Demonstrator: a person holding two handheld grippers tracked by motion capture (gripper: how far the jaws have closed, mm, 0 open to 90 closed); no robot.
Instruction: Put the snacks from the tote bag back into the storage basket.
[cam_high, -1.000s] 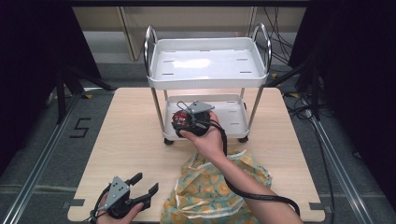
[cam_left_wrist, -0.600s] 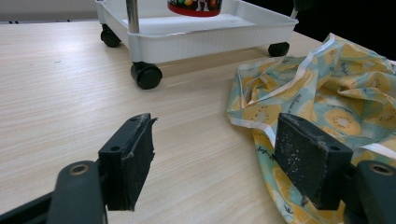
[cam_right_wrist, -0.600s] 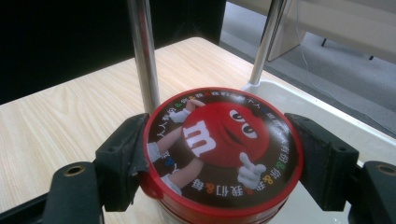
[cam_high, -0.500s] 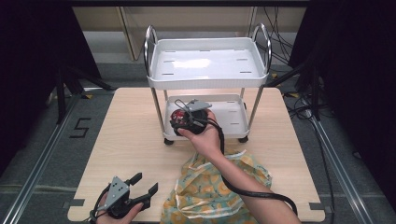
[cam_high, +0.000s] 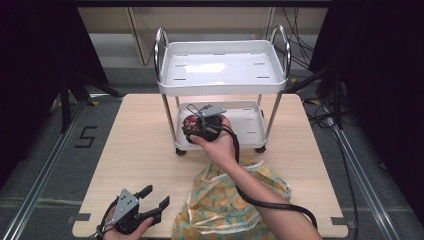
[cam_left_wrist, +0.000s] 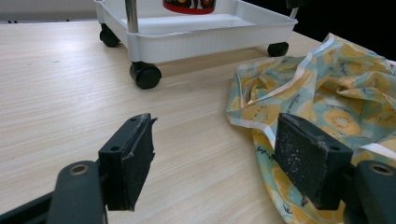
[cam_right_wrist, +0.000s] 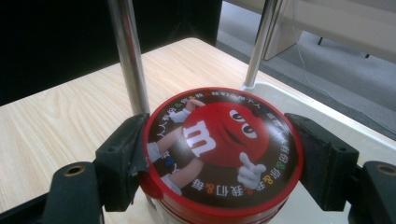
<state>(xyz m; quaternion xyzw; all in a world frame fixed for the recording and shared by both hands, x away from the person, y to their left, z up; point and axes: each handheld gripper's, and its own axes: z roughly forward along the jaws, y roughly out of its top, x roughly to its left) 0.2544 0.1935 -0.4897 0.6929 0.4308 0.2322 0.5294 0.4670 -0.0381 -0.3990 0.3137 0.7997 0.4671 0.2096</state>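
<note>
Right gripper (cam_right_wrist: 219, 154) jaws clamped on round glossy red tin (cam_right_wrist: 222, 151); left gripper (cam_left_wrist: 219, 163) jaws apart above woodgrain table (cam_left_wrist: 56, 93).

One light wooden tabletop (cam_high: 140, 150) carries everything. On it stands one white two-tier plastic trolley cart (cam_high: 222, 67): two trays, four chrome posts, and two looped chrome handles at the top. Three black castor wheels can be counted in the left gripper view; a fourth is probably hidden behind the tray. There is one round red candy tin with a cartoon lid (cam_right_wrist: 223, 149). One crumpled yellow and teal fruit-print cloth bag (cam_high: 235, 202) lies on the tabletop. Two black hand-held grippers are present, the left hand-held gripper (cam_high: 152, 199) and the right hand-held gripper (cam_high: 196, 124).
</note>
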